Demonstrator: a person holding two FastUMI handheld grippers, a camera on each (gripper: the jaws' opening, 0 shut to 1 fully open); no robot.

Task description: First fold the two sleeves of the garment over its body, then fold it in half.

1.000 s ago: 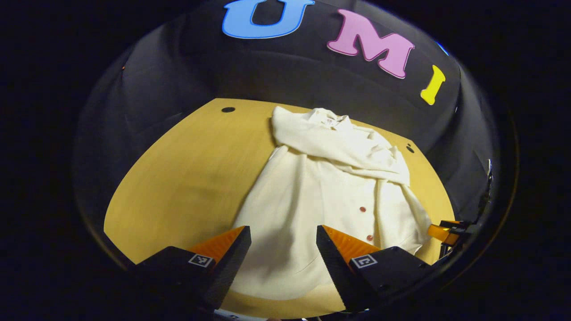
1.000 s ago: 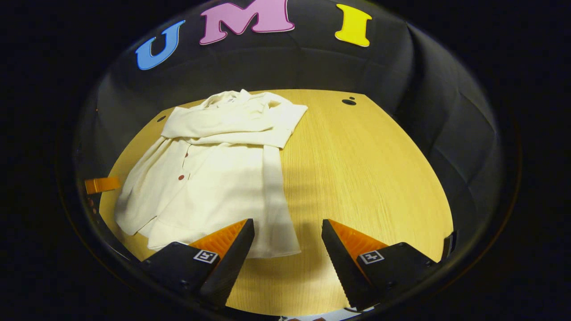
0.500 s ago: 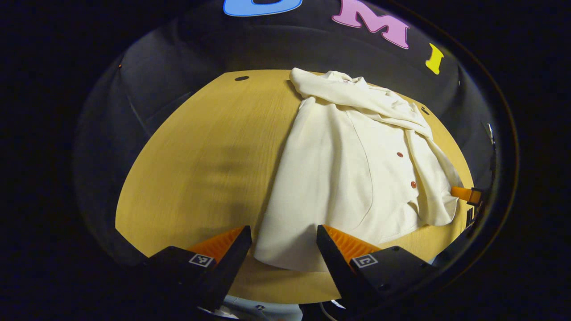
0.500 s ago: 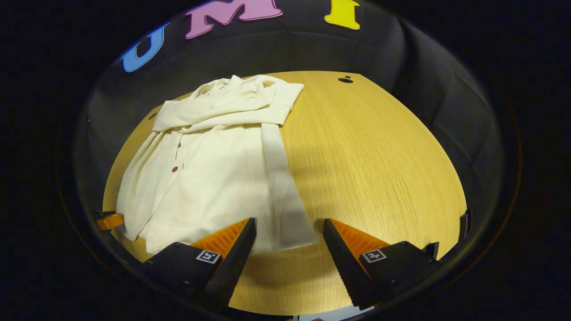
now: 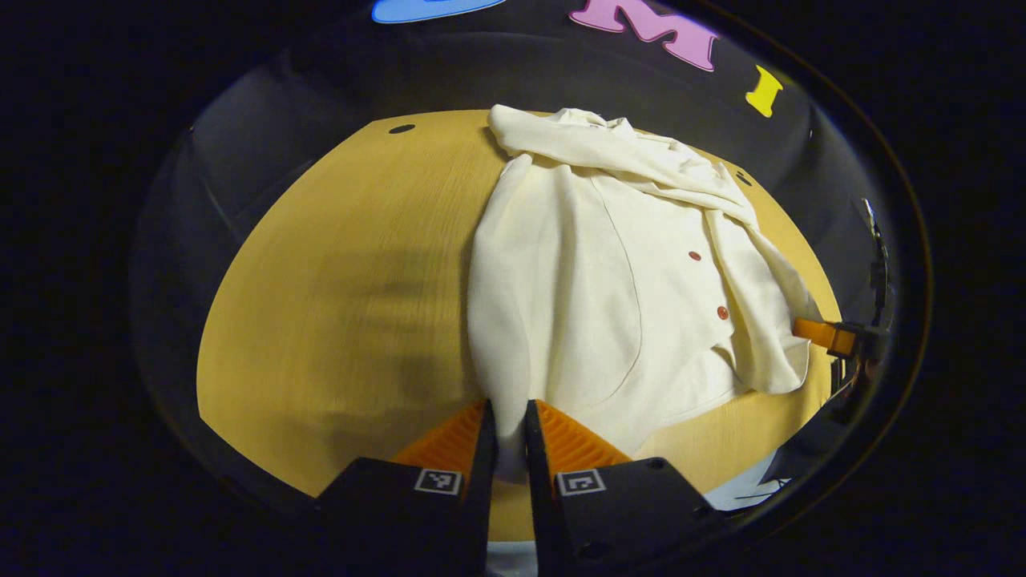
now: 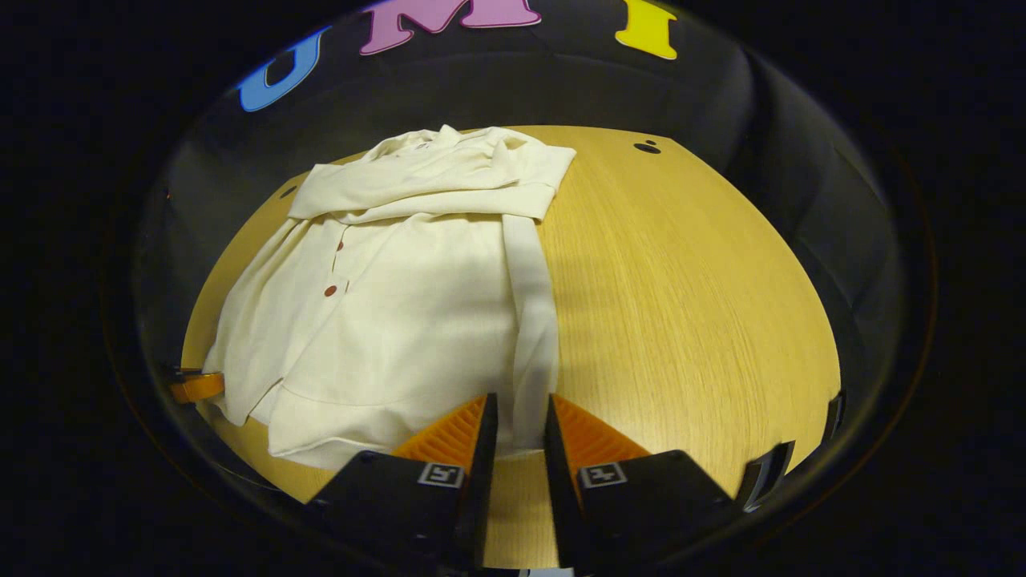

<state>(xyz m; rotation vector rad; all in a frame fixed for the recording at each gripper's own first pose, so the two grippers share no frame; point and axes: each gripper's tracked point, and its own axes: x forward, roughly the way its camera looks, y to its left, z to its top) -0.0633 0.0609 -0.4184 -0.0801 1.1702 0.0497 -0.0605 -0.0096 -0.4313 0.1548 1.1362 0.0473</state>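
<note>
Left gripper view and right gripper view: each hand-held gripper, left (image 5: 506, 429) and right (image 6: 521, 425), open a moment ago, now clamps the garment (image 5: 609, 272) hem at lower centre, sleeves already folded, readying the half fold.

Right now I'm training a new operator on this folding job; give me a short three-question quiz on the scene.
1. True or false: the left gripper is shut on the shirt's near hem.
2. What does the right gripper hold? A) the collar B) a near hem corner C) nothing
3. Fill in: both sleeves lie across the shirt's ____ end.

Key: 1 true; 2 B; 3 far, by the collar. The shirt lies on the wooden table, not yet folded in half.
</note>
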